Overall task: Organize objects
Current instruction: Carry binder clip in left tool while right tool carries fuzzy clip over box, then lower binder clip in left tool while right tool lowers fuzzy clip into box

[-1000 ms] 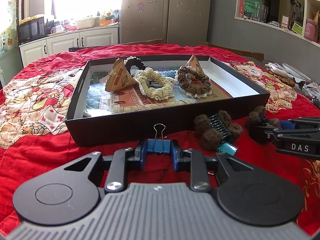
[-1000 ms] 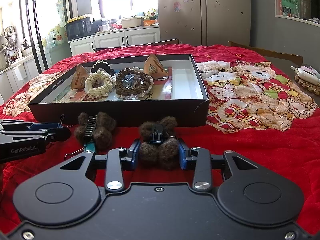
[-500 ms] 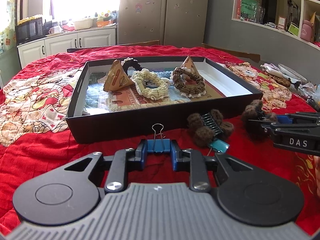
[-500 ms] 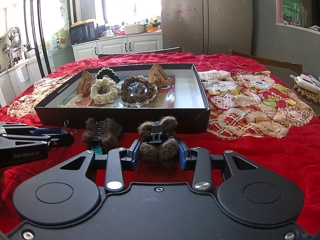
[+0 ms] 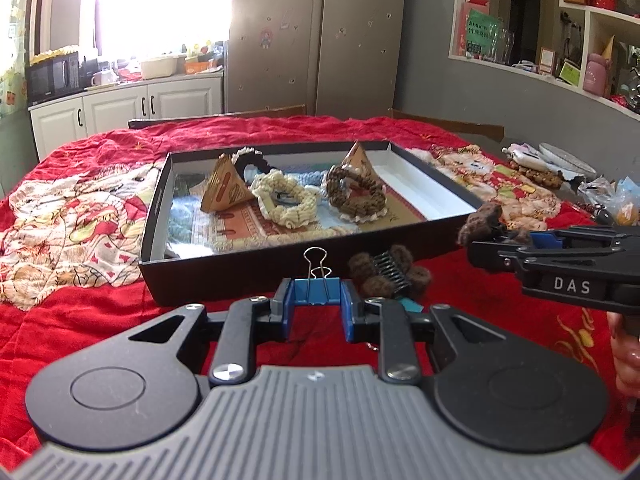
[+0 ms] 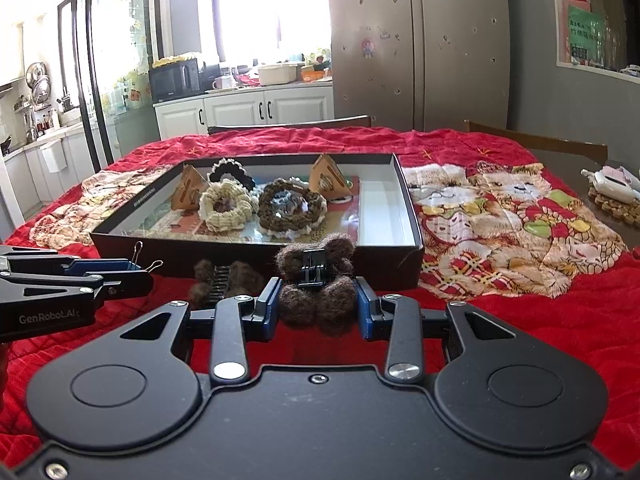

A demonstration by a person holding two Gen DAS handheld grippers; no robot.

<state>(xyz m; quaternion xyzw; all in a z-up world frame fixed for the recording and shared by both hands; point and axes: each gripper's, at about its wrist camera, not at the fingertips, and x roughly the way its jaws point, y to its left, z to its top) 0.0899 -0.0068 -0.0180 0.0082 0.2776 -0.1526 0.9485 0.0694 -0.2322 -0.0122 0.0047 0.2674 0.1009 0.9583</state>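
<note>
My left gripper (image 5: 316, 304) is shut on a blue binder clip (image 5: 316, 288) with wire handles, held above the red cloth in front of the black box (image 5: 240, 258). My right gripper (image 6: 318, 308) is shut on a brown fuzzy hair claw (image 6: 316, 280), also raised before the box (image 6: 384, 262). A second brown fuzzy hair claw (image 5: 388, 272) lies on the cloth between the grippers; it also shows in the right wrist view (image 6: 224, 280). The box holds a cream scrunchie (image 5: 286, 202), a brown scrunchie (image 5: 356, 198), a black one and two triangular packets.
The table is covered by a red quilt with cat patterns (image 6: 500, 216). Small items and a plate lie at the far right edge (image 5: 560, 164). Chairs stand behind the table, with kitchen cabinets and a fridge beyond.
Both grippers have risen and drawn back a little with their objects held; the box looks lower and farther. The loose hair claw has stayed on the cloth.
</note>
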